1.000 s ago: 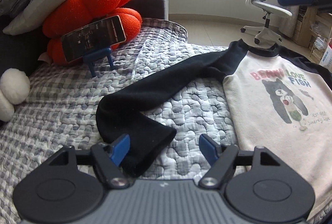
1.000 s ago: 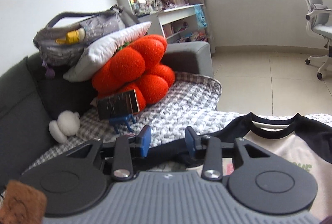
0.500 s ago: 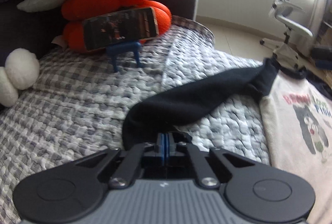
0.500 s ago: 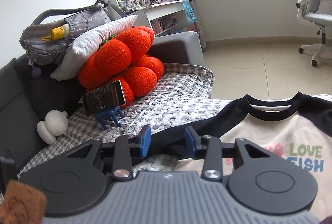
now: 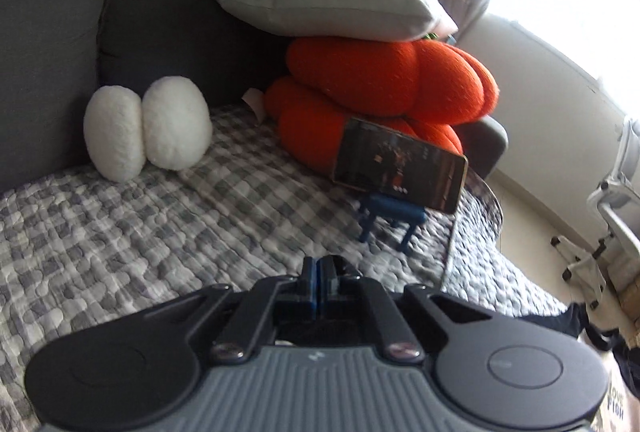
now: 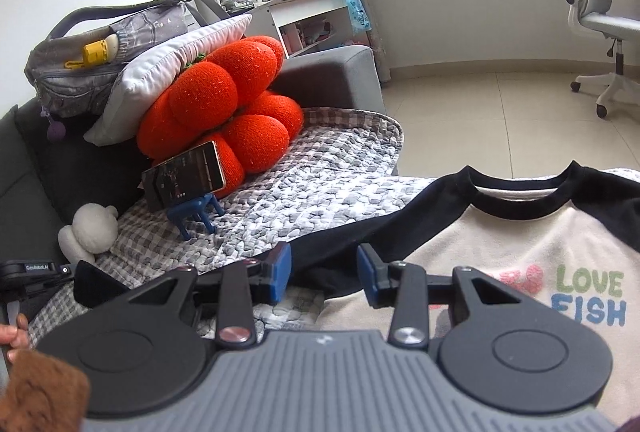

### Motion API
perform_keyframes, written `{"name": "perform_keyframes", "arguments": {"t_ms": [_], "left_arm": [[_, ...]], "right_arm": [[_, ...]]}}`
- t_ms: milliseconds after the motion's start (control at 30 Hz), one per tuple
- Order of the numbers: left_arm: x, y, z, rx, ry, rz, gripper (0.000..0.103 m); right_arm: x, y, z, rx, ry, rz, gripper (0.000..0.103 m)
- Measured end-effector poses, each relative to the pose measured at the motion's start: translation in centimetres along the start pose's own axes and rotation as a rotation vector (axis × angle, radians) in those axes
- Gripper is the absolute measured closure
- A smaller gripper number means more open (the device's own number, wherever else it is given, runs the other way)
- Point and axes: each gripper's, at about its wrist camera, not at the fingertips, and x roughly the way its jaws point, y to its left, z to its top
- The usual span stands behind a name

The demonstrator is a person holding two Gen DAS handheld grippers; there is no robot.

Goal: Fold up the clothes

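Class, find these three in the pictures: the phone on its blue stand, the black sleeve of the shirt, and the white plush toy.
phone (image 5: 400, 167), left wrist view, middle of its dark screen.
black sleeve (image 6: 360, 232), right wrist view, mid-length of the sleeve.
white plush toy (image 5: 148, 131), left wrist view, between its two lobes.

A cream shirt (image 6: 520, 244) with black collar and sleeves lies flat, front up, at right; its left sleeve (image 6: 360, 232) stretches leftward.
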Motion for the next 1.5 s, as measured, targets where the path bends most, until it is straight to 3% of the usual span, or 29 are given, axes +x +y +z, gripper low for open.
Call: {"name": "perform_keyframes", "arguments": {"t_ms": [100,333,400,533,600,733,767,933,1067,1100,1133,1167,1200,1333,1500], "left_arm": [[1.4,1.0,1.6,-0.017,-0.017,0.049,0.102],[0.6,4.2,3.2,-0.087,-0.133,0.061,0.103],[1.5,4.6,3.2,-0.098,-0.11,0.077,0.103],[3.1,4.3,1.9,-0.076,0.0,0.037,0.099],[3.6,4.2,1.3,-0.074,0.04,0.036,0.089],[5.0,4.3,0.2,-0.11,0.138,0.046,0.044],[5.4,4.2,0.0,-0.115,0.157,0.051,0.038],[7.4,4.2,-0.7,-0.137,0.183,0.063,0.035],[9.0,3.5,-1.2,-0.102,0.185,0.07,0.038],[9.3,3.2,-1.2,-0.082,0.183,0.082,0.046],[9.5,3.0,-1.1,-0.064,0.183,0.095,0.074],[9.7,3.1,-0.9,-0.069,0.184,0.104,0.088],[9.8,3.5,-0.8,-0.088,0.185,0.094,0.09],[9.8,4.7,-0.4,-0.146,0.172,0.081,0.095],[9.1,5.9,0.6,-0.188,0.104,0.065,0.095]], "right_arm": [[0.2,0.0,0.0,-0.011,-0.004,-0.011,0.062],[0.9,-1.7,0.2,0.048,0.004,-0.043,0.062],[1.3,-1.8,0.2,0.05,0.014,-0.045,0.062],[2.4,-1.2,-0.1,0.021,0.047,-0.035,0.062],[2.8,-0.9,-0.4,0.008,0.065,-0.027,0.062],[3.7,0.6,-0.9,-0.068,0.107,0.01,0.062],[4.0,1.1,-1.1,-0.099,0.12,0.025,0.062],[6.8,3.3,-2.1,-0.274,0.151,0.059,0.062],[9.4,3.2,-2.4,-0.303,0.154,0.018,0.062],[9.8,3.2,-2.7,-0.308,0.163,0.019,0.062],[10.2,3.3,-2.9,-0.316,0.172,0.02,0.072],[10.5,3.6,-3.3,-0.345,0.18,0.013,0.096],[10.8,4.0,-3.7,-0.375,0.189,0.006,0.103],[11.6,4.6,-4.4,-0.42,0.193,-0.023,0.103],[10.2,5.3,-3.4,-0.399,0.13,0.041,0.103]]}}
